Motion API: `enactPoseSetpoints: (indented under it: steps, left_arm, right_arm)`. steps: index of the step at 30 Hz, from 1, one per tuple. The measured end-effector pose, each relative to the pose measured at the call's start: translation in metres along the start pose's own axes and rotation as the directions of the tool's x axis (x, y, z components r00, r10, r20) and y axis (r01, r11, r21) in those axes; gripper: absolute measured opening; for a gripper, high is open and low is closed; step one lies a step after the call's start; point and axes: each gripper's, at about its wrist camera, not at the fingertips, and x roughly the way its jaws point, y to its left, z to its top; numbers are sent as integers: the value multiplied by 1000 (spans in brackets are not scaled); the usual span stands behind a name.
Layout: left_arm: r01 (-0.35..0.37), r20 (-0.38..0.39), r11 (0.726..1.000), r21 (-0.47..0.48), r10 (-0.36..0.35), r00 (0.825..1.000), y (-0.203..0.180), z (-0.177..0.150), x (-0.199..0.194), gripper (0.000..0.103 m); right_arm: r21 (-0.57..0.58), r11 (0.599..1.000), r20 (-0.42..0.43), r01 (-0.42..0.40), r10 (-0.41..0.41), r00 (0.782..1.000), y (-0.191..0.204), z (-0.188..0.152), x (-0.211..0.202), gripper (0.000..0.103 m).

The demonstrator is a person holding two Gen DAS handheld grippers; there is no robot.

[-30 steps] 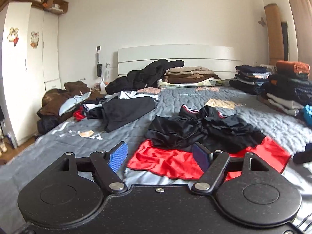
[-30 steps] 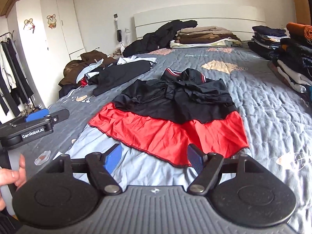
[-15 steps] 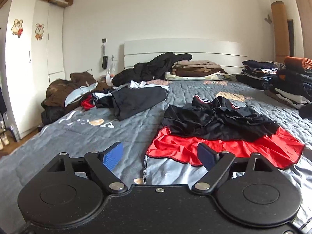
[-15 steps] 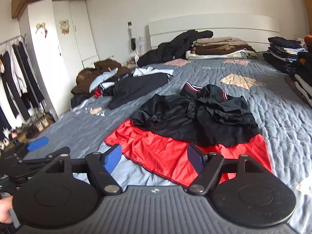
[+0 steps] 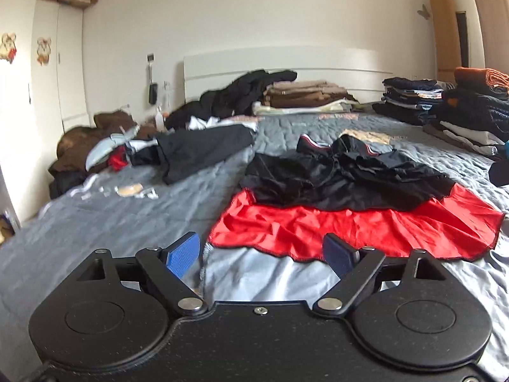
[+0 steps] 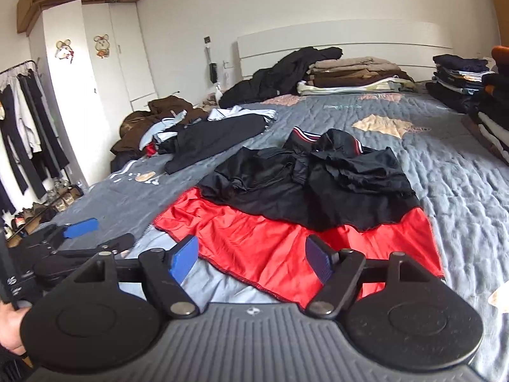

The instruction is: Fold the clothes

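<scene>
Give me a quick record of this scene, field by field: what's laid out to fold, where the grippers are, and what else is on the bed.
garment in front: black and red garment, spread on the grey bed cover, red hem nearest
under its near edge: pale blue cloth
left gripper: open, holding nothing
right gripper: open, holding nothing, above the red hem
unfolded heap: dark clothes at the bed's left side
folded stacks: brown pile by the headboard, dark pile at right

Open left tool over the bed's near edge

The left tool (image 5: 261, 251) hangs with fingers spread, holding nothing, just short of the red-and-black garment (image 5: 343, 203) lying flat on the grey bed (image 5: 95, 222); folded stacks (image 5: 445, 108) sit beyond the garment.
</scene>
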Motion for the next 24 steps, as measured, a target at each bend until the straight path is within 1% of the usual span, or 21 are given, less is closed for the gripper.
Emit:
enactPoseSetpoints:
  steps: [3, 7, 14, 24]
  left_arm:
    - [-2, -11, 1000, -2, 2, 1000, 1, -2, 1, 84]
    - [10, -14, 1000, -1, -10, 1000, 0, -2, 0, 84]
    - [10, -7, 1000, -13, -10, 1000, -1, 2, -1, 84]
    - [7, -18, 1000, -19, -7, 1000, -1, 1, 0, 84]
  right_arm:
    - [17, 1000, -10, 6, -6, 1000, -1, -2, 6, 74]
    - [-5, 1000, -22, 2, -2, 1000, 5, -8, 7, 74]
    - [-25, 1000, -45, -3, 2, 999, 12, -13, 10, 74]
    - [-22, 1000, -50, 8, -9, 999, 12, -12, 12, 73]
